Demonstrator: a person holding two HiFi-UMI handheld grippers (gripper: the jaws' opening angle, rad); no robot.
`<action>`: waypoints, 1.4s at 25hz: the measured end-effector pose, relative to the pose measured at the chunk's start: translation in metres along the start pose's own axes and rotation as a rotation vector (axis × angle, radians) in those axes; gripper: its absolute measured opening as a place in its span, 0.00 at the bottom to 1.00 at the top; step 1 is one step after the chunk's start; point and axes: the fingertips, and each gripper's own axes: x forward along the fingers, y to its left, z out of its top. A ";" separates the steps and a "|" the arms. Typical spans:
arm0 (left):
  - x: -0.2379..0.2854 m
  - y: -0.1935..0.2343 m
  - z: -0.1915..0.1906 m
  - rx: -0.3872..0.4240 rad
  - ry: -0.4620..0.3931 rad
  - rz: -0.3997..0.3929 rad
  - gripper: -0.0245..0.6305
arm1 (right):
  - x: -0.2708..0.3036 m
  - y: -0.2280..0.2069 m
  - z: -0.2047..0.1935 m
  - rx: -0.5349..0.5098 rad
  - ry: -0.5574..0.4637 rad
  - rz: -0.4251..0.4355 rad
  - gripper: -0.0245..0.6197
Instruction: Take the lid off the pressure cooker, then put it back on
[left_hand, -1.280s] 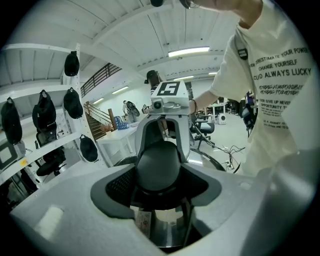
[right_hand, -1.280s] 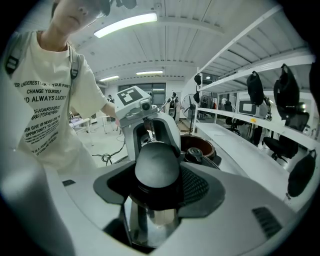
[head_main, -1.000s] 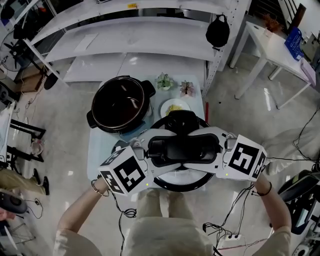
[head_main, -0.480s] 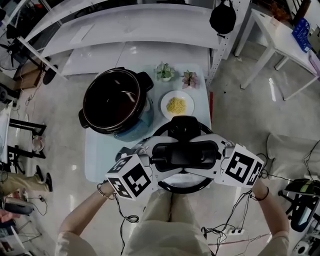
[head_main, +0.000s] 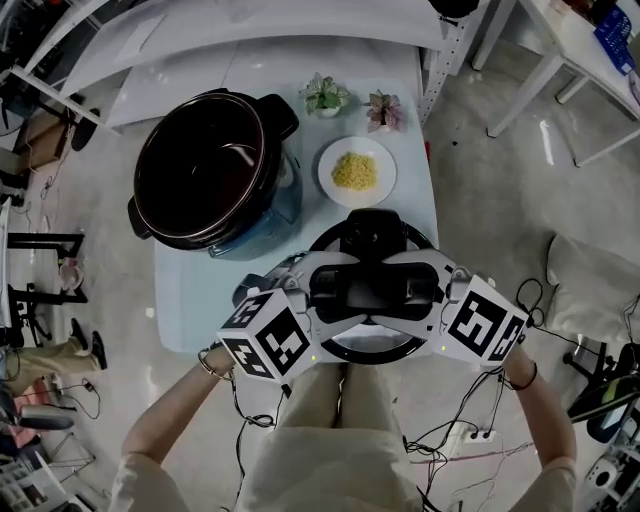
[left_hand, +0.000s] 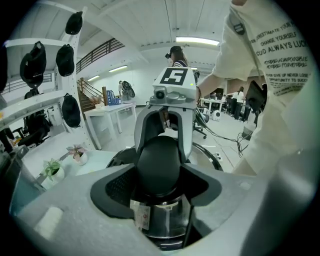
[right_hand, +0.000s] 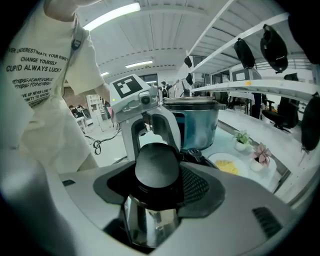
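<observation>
Head view, left tool (head_main: 316, 292), right tool (head_main: 432, 290) gripping lid handle (head_main: 372, 289), cooker (head_main: 205, 170) uncovered

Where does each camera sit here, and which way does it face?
Head view: on the head, facing down on table, pot, lid; forearms, left gripper, right gripper show.
Left gripper view: on that gripper, facing the lid handle and right gripper; torso.
Right gripper view: mirrored, pot behind; torso.
Shared: the lid handle, clamped from both ends.
</observation>
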 end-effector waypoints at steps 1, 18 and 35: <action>0.003 0.000 -0.004 0.001 0.002 -0.002 0.47 | 0.003 0.000 -0.004 0.002 0.000 -0.003 0.46; 0.023 -0.006 -0.034 0.010 0.026 -0.026 0.47 | 0.026 0.001 -0.032 0.013 -0.006 -0.021 0.46; 0.033 -0.012 -0.041 0.081 0.028 -0.015 0.47 | 0.032 0.003 -0.048 -0.020 0.033 -0.060 0.47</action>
